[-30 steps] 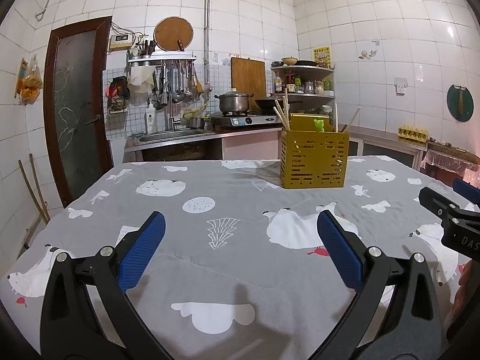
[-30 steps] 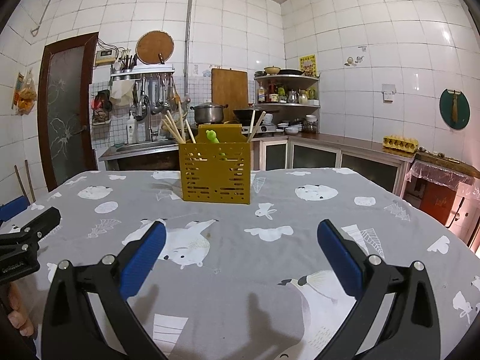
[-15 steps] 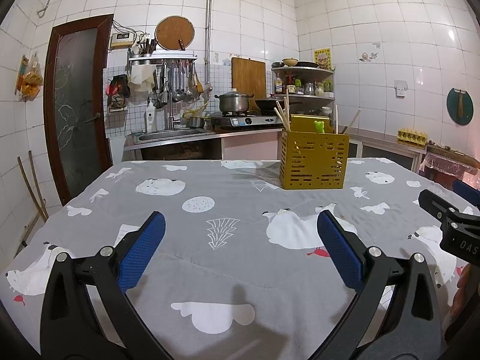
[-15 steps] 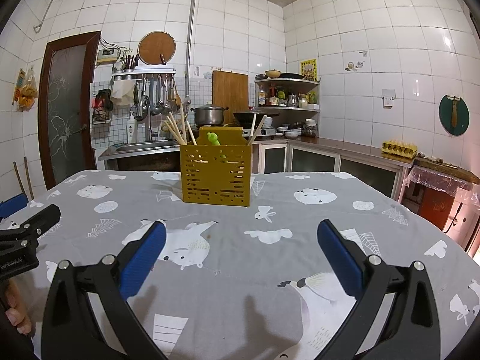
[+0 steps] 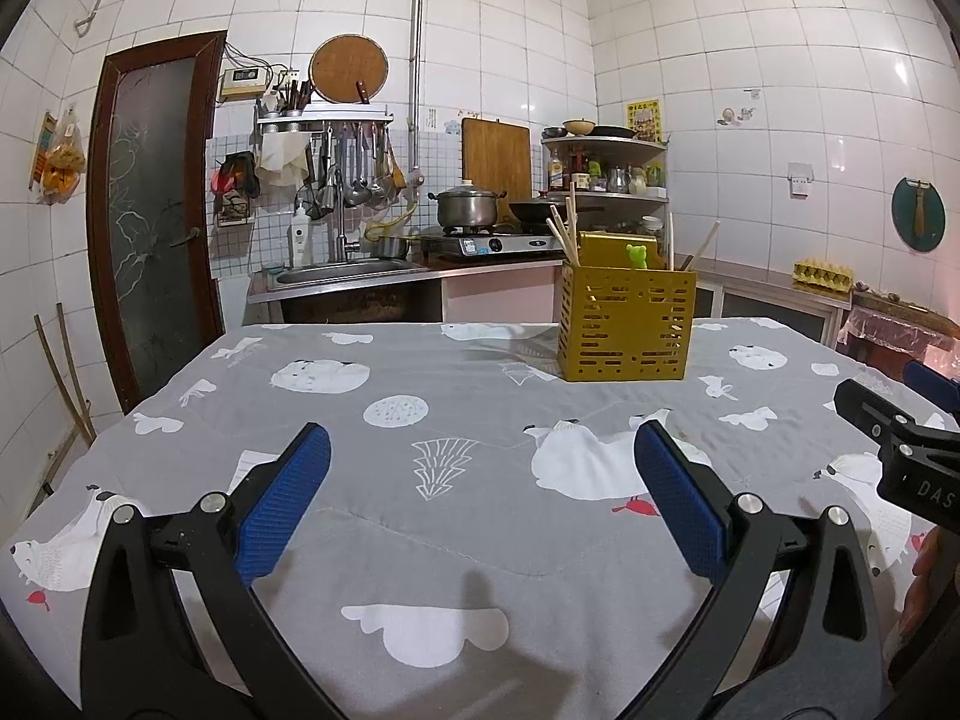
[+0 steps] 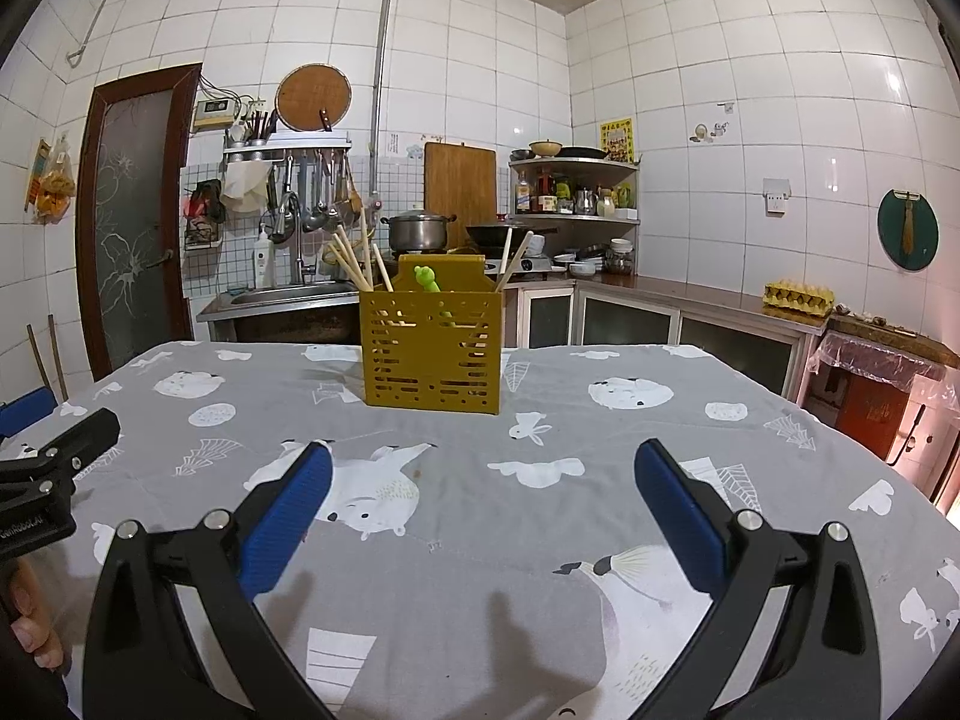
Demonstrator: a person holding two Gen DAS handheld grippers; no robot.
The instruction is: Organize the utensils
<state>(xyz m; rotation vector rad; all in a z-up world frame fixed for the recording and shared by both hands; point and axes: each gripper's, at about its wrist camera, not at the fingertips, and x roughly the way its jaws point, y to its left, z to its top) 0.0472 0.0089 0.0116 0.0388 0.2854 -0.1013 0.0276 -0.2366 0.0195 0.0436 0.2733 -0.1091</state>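
Left wrist view: the left gripper hovers low over the table with its blue-padded fingers spread wide and nothing between them. Under it lies a grey tablecloth printed with white polar bears and clouds. At the right edge the black frame of the right gripper shows, with part of a hand below it.

Right wrist view: the right gripper is likewise spread wide and empty above the same tablecloth. The tip of the left gripper enters from the left edge, with a fingertip of the hand that holds it below.

Farther on, well apart from both grippers, a yellow perforated utensil holder stands upright on the cloth. Wooden chopsticks lean out of its left side, two more chopsticks out of its right, and a green frog-topped utensil pokes up in the middle. In the left wrist view the same holder stands to the right of centre.

Beyond the table runs a kitchen counter with a sink, a steel pot on a stove, ladles hanging from a rack, a wooden cutting board against the white tiles, and a corner shelf of bottles. A dark glass door stands on the left.
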